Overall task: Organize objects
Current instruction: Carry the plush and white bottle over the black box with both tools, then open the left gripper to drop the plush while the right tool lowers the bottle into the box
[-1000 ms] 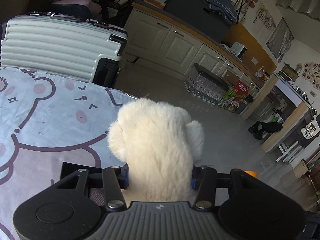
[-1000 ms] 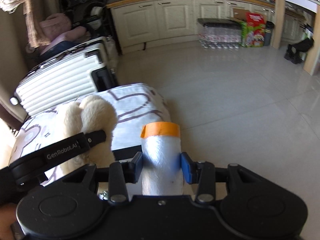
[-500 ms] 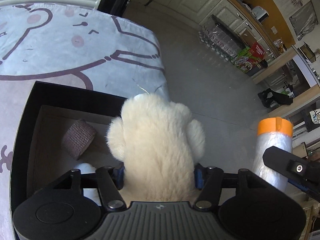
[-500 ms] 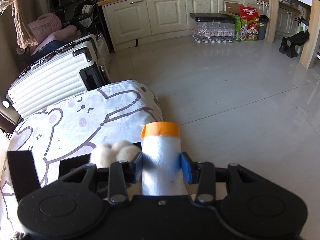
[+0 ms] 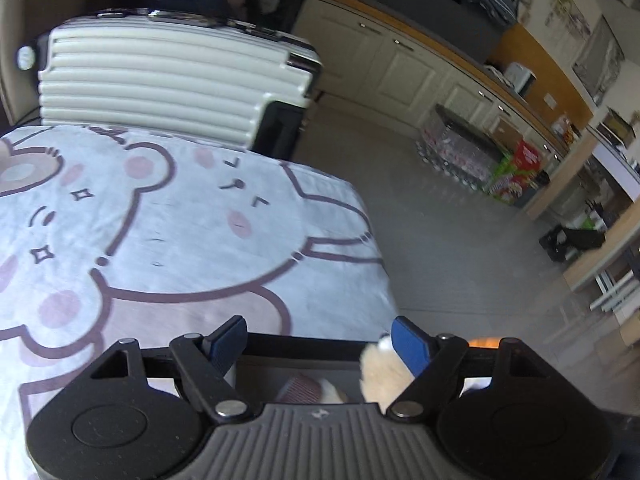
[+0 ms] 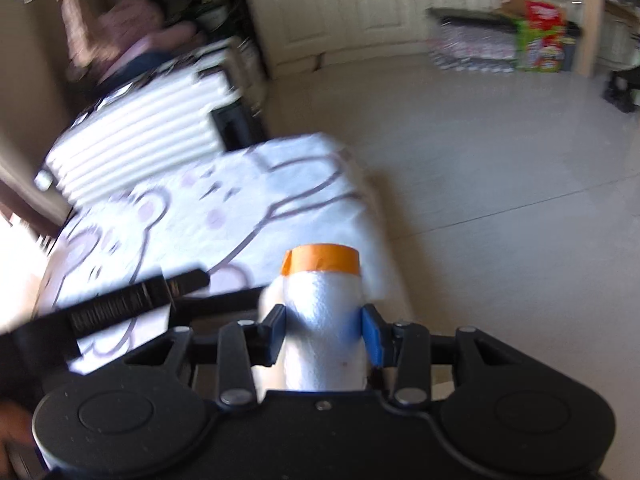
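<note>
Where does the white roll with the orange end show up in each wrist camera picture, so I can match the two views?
Left wrist view: only a blurred sliver of the orange end peeks above the gripper body, low right.
Right wrist view: the white roll stands bottom centre, clamped between the right gripper pads, orange end pointing away.
Shared landmark: the white ribbed suitcase, beyond the bear-print cloth in both.

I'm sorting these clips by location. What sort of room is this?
Probably a home's open kitchen and living area: cream cabinets under a wooden counter, a white suitcase on the floor, and a bear-print cloth over a low table or bed.
</note>
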Demonstrator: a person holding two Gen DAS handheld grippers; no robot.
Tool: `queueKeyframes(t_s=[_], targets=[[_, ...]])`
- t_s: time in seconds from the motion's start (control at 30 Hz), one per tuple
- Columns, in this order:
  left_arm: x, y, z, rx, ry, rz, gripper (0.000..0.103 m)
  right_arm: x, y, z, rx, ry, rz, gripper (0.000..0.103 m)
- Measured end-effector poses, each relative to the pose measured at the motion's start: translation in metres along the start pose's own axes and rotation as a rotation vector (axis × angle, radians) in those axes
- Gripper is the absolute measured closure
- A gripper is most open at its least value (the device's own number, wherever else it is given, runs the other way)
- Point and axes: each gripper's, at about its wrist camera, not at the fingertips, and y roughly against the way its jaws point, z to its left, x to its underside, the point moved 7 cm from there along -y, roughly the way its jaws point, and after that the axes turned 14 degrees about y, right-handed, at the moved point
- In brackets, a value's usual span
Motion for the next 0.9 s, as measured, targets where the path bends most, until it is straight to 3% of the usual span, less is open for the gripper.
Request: queueKeyframes(t_s=[0.17,0.3,0.43,0.7,0.9], targets=[[-0.014,0.008,0.021,-0.041,0.005,-0.009,0.025,0.015,-0.031,0.019,0.040,0.095,0.119,0.061],[-0.020,0.012,0.030,-0.060,-0.033,-0.014,0.025,0.007,-0.030,0.028,0.044,0.073,0.093,0.062],[-0.026,0.016,0.037,-0.075,-0.072,-0.032,0.025,-0.006,-0.030,0.051,-0.075,0.039,0.047,0.062],[-0.040,0.024,0.057,-0.074,-0.067,-0.046,0.025,-0.008,-0.064,0.099,-0.303,-0.023,0.114,0.062],[-0.048,0.026,0.071,-0.084,-0.072,-0.052,0.025,0.000,-0.084,0.083,-0.348,-0.211,0.136,0.061]])
